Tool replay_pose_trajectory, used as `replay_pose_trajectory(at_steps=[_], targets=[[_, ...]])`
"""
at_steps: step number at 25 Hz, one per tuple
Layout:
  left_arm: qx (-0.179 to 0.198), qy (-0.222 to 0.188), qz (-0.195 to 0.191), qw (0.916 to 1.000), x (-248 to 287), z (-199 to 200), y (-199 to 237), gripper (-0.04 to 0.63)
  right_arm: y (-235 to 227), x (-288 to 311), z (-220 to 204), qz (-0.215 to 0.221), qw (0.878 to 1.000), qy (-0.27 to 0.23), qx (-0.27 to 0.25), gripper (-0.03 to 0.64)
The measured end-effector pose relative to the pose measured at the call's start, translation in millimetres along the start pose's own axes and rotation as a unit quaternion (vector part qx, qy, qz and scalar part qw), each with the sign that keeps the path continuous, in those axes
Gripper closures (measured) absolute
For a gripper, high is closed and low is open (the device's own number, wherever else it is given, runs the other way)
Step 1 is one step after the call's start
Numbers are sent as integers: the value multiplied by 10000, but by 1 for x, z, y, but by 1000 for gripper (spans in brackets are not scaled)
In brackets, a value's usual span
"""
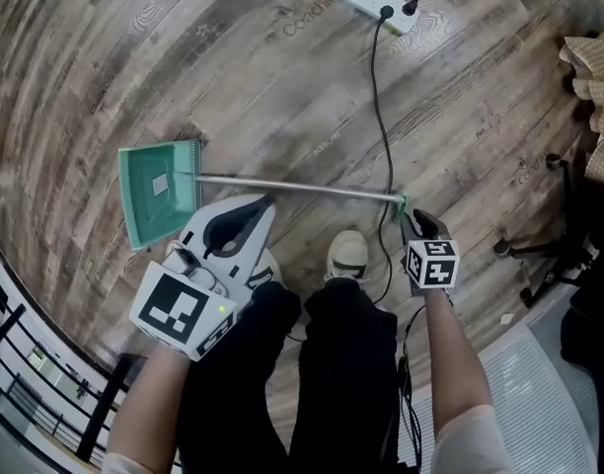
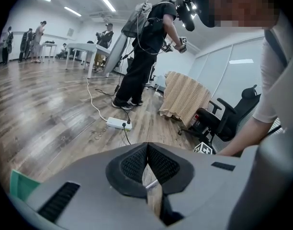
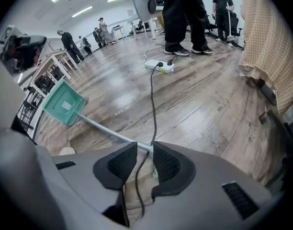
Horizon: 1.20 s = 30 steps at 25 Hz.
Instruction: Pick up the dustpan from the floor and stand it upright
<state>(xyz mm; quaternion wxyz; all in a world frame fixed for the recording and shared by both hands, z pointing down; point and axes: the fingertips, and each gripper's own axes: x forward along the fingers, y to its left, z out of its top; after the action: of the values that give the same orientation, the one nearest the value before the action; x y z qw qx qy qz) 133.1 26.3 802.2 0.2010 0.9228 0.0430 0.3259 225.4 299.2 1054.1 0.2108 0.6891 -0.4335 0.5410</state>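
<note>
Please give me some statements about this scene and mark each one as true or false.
1. The dustpan lies on the floor. True.
2. The dustpan is red. False: it is green.
3. Nothing is plugged into the power strip. False: a black plug sits in it.
4. The right hand-held gripper has its jaws apart at the end of the handle. True.
5. The left hand-held gripper is wide open. False: its jaw tips meet.

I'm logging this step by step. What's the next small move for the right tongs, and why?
Probably close the right gripper on the handle: its tongs stand apart with the handle's end between their tips, while the dustpan lies flat on the floor. A black cable also runs between them, so keep it out.
</note>
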Motion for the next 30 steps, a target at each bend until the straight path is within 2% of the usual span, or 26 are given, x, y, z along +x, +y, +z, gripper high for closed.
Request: replay_pose_trajectory(at_steps=[5, 9, 16, 17, 19, 24, 30], targets=[[73, -13, -132, 9999, 18, -7, 11, 571, -24, 35, -34, -242, 9989, 400, 55, 499], [125, -36, -241, 9996, 33, -12, 17, 572, -36, 60, -55, -236, 9977, 623, -81, 499], [241, -183, -380, 9988, 48, -6, 26, 571, -44, 97, -70, -132, 9967, 805, -39, 500], [257, -193, -380, 9988, 48, -5, 26, 571, -45, 100, -72, -165, 9964, 837, -12, 527], [275, -198, -359, 9988, 47, -5, 28, 571, -46, 101, -73, -206, 9961, 851, 69, 537], [216, -216, -359, 9989, 46, -1, 23, 571, -45, 89, -60, -163, 9971, 716, 211, 545], [-138, -220, -419, 9988, 19, 20, -8, 571, -32, 28, -8, -234, 9984, 512, 22, 543]])
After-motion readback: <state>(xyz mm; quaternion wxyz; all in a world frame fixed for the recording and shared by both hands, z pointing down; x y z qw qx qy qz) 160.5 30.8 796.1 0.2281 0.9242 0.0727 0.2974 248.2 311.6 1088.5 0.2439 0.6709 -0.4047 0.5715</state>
